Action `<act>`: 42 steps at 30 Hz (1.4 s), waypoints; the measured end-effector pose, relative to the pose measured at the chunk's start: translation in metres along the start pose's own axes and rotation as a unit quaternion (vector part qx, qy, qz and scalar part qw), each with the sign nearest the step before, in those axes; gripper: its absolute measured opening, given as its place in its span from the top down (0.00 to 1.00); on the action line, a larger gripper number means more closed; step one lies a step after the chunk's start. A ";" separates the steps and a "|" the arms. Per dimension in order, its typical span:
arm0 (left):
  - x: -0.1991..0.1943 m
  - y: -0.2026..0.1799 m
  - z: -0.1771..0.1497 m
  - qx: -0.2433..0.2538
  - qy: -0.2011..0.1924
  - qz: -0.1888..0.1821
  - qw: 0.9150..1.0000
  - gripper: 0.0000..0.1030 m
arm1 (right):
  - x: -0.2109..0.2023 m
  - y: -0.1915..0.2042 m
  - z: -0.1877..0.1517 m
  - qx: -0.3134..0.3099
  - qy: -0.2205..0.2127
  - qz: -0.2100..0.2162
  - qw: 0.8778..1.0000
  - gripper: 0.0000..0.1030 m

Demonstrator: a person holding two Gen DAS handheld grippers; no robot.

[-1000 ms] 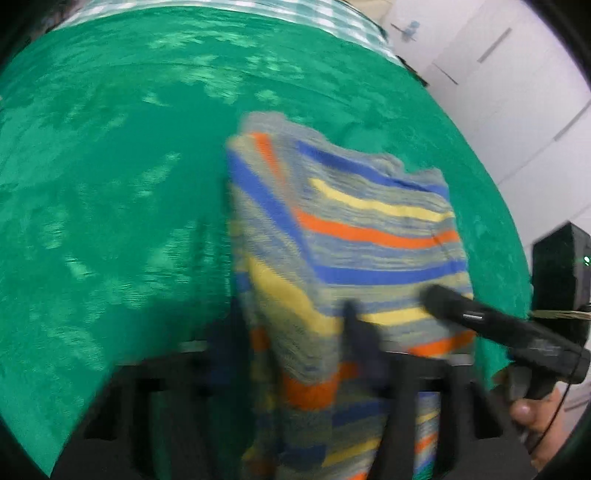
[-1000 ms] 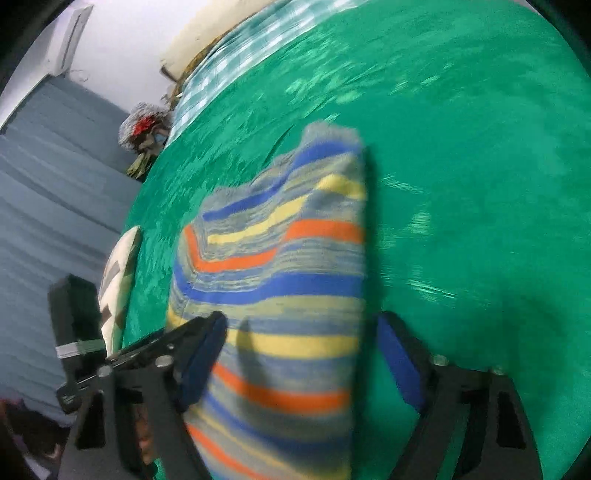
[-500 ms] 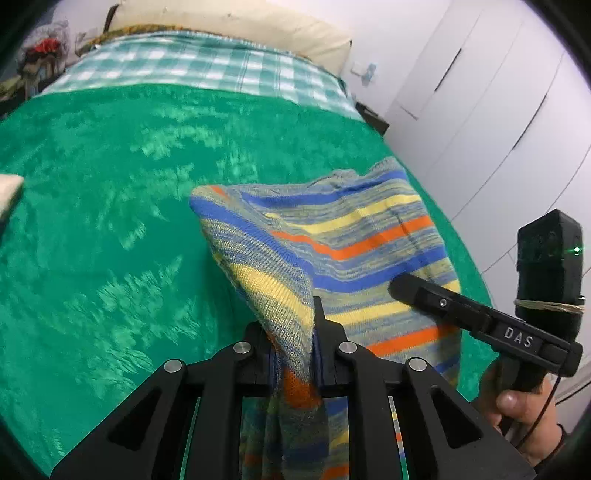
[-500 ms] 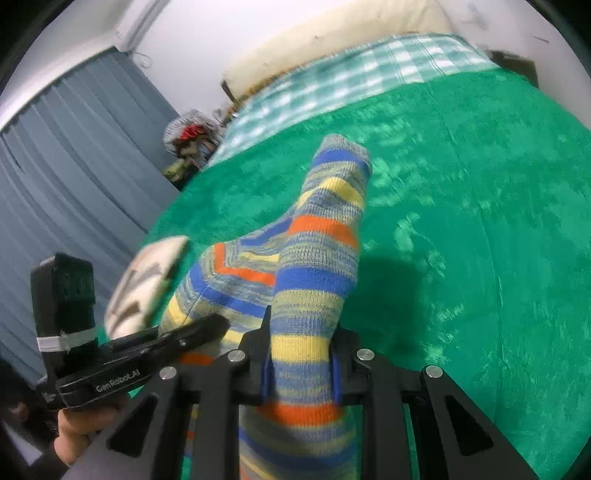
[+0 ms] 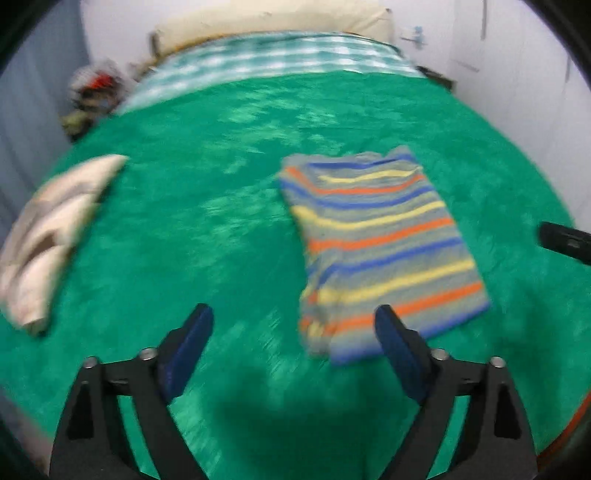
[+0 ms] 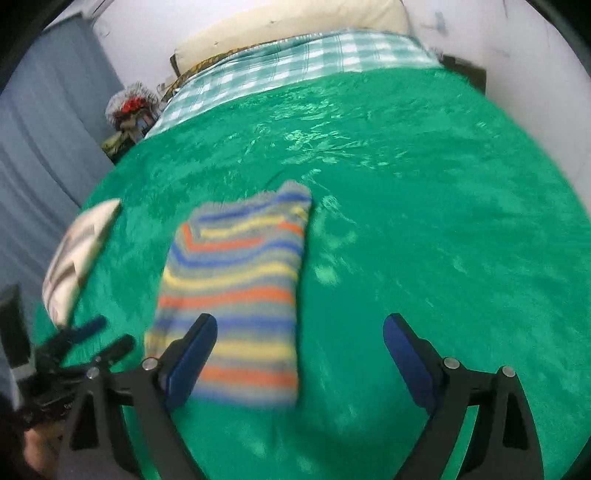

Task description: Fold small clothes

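— Striped knit top (image 5: 376, 243) lies folded into a neat rectangle on the green blanket (image 5: 221, 229), so I judge this piece done.

— And your grippers?

— Left gripper (image 5: 293, 341) and right gripper (image 6: 299, 350) both hang spread wide, holding nothing. A cream folded garment (image 5: 48, 236) sits well apart; I can't tell what's left.

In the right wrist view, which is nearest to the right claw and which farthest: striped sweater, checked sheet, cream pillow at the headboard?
1. striped sweater, just ahead, left of the right claw.
2. checked sheet, far end of the bed.
3. cream pillow, behind it, against the wall.
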State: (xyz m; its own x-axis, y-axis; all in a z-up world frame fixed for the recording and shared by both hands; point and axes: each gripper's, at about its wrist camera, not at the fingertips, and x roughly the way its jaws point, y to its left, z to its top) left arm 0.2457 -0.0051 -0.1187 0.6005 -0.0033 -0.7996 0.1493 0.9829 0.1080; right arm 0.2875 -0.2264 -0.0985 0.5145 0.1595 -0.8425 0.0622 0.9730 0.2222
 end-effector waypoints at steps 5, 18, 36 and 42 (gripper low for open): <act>-0.060 -0.007 -0.024 0.001 -0.013 0.048 0.999 0.03 | -0.057 0.015 -0.045 -0.027 -0.015 -0.038 0.999 0.00; -0.121 0.016 -0.046 -0.066 0.022 -0.009 0.998 0.03 | -0.133 0.062 -0.112 -0.064 -0.012 -0.038 0.997 0.00; -0.175 0.019 -0.054 -0.064 0.002 0.004 0.998 0.00 | -0.185 0.115 -0.113 -0.128 -0.025 -0.069 0.989 0.00; -0.180 0.002 -0.046 -0.035 -0.011 0.033 0.999 0.00 | -0.202 0.114 -0.112 -0.118 -0.036 -0.083 0.989 0.00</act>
State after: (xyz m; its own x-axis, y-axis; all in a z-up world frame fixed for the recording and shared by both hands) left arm 0.1022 0.0057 -0.0019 0.6248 0.0590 -0.7785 0.0541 0.9915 0.1186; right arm 0.0951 -0.1290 0.0420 0.5736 -0.0105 -0.8191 -0.0459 0.9979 -0.0449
